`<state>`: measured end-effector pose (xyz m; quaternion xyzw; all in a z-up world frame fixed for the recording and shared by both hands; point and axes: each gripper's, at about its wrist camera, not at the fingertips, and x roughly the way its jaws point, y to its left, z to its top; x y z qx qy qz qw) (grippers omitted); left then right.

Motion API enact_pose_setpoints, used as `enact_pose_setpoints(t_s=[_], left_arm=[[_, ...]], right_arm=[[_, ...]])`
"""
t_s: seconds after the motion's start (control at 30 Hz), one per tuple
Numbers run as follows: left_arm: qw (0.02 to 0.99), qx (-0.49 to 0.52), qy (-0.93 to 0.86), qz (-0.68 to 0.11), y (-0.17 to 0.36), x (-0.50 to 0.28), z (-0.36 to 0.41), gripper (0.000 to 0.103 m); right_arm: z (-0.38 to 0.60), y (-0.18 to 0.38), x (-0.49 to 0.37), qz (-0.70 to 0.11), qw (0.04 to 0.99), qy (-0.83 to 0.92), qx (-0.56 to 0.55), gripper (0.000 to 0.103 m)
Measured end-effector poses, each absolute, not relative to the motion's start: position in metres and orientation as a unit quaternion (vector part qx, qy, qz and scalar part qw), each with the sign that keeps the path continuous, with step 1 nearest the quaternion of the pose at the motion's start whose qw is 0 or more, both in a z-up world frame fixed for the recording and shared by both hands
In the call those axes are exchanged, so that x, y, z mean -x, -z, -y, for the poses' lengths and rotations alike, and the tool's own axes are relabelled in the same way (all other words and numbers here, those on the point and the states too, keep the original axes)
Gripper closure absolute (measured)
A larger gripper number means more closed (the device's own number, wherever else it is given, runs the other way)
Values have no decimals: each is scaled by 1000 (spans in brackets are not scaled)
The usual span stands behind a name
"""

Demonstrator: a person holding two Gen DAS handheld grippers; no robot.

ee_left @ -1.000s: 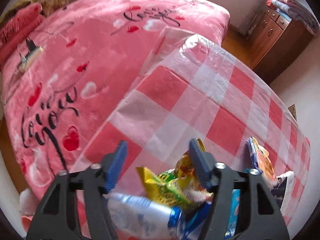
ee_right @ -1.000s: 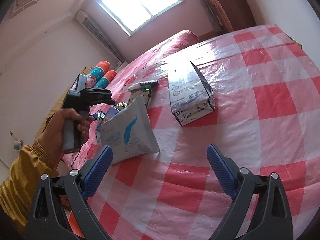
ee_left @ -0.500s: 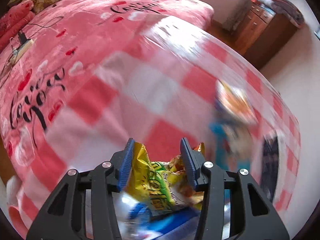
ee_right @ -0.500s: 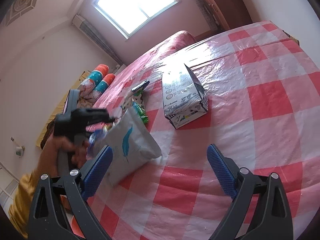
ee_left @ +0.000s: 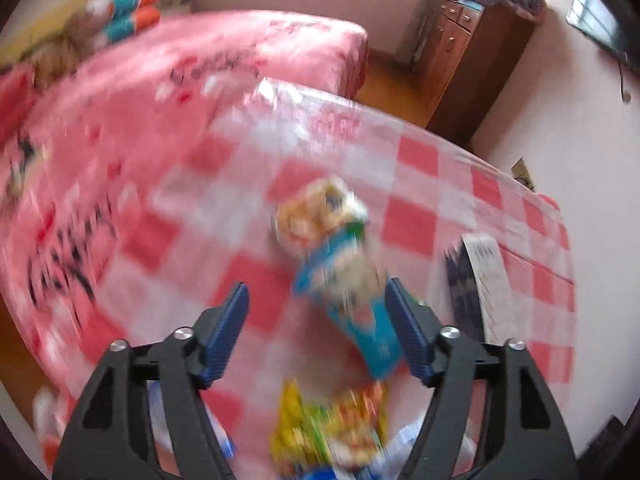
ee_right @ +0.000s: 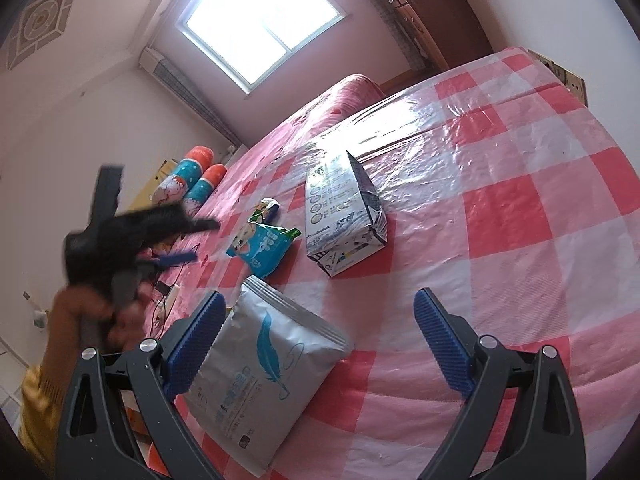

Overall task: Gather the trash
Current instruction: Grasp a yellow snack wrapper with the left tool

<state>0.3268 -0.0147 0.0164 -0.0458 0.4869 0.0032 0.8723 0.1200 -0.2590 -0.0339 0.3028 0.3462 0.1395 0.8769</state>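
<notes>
A home bedroom: bed (ee_right: 340, 92), wooden cabinet (ee_left: 468, 52).

The left gripper (ee_left: 316, 320) has let go of the yellow snack wrapper (ee_left: 328, 428), its jaws just spread wide with nothing between them, and the wrapper now lies on the checked cloth (ee_left: 416, 224) below. It has swung toward the blue cat-print packet (ee_left: 344, 280). The picture smears here, so the wrapper may be resting on other trash.
</notes>
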Motion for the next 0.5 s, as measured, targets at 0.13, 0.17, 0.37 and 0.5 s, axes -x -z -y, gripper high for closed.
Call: enact_pose_setpoints(t_s=[0.13, 0.17, 0.37, 0.5], left_arm=[[866, -16, 9, -500, -5, -372, 23, 27], [862, -31, 14, -506, 0, -382, 25, 27], [844, -108, 47, -522, 25, -405, 39, 27], [838, -135, 53, -527, 36, -412, 47, 27]], right_arm=[[260, 35, -121, -347, 876, -140, -305, 9], [260, 34, -120, -348, 876, -140, -305, 9], [263, 39, -126, -357, 872, -134, -306, 9], [261, 43, -129, -363, 872, -133, -300, 9]])
